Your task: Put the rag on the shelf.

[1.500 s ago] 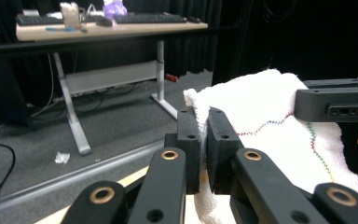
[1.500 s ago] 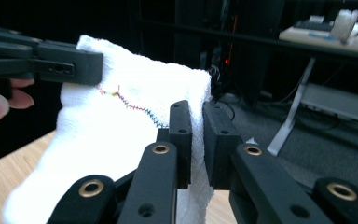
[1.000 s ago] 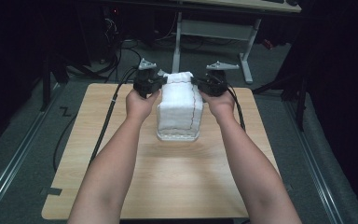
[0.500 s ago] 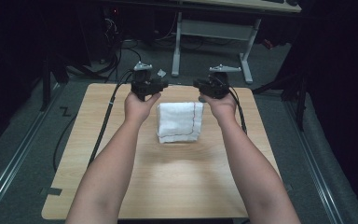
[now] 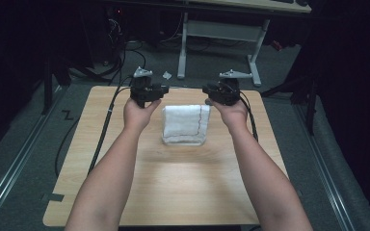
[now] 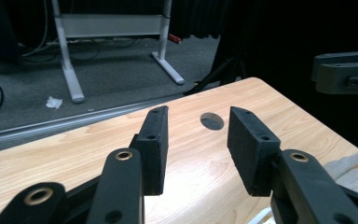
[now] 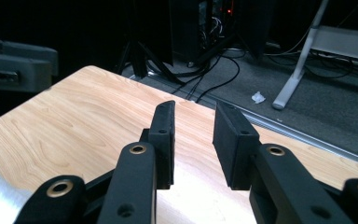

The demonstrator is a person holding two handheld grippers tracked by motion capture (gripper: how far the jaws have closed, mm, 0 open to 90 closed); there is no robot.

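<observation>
The white towel (image 5: 185,125) lies folded flat on the far middle of the wooden table (image 5: 173,192), with a thin dark stripe running down its right part. The left gripper (image 5: 160,91) hovers just beside its far left corner and the right gripper (image 5: 207,90) just beside its far right corner, most likely because those corners are the ones a fold is carried by. Both have just been opening: the left gripper's jaws stand wide with only bare tabletop between them, and the right gripper's jaws stand apart too, somewhat narrower, holding nothing. The table is pale wood grain with rounded corners and a round hole (image 6: 212,121) near its far right side. Beyond it lie grey carpet, black cables, a white desk frame (image 5: 219,36) and a scrap of paper (image 5: 166,75), all in a dim room
</observation>
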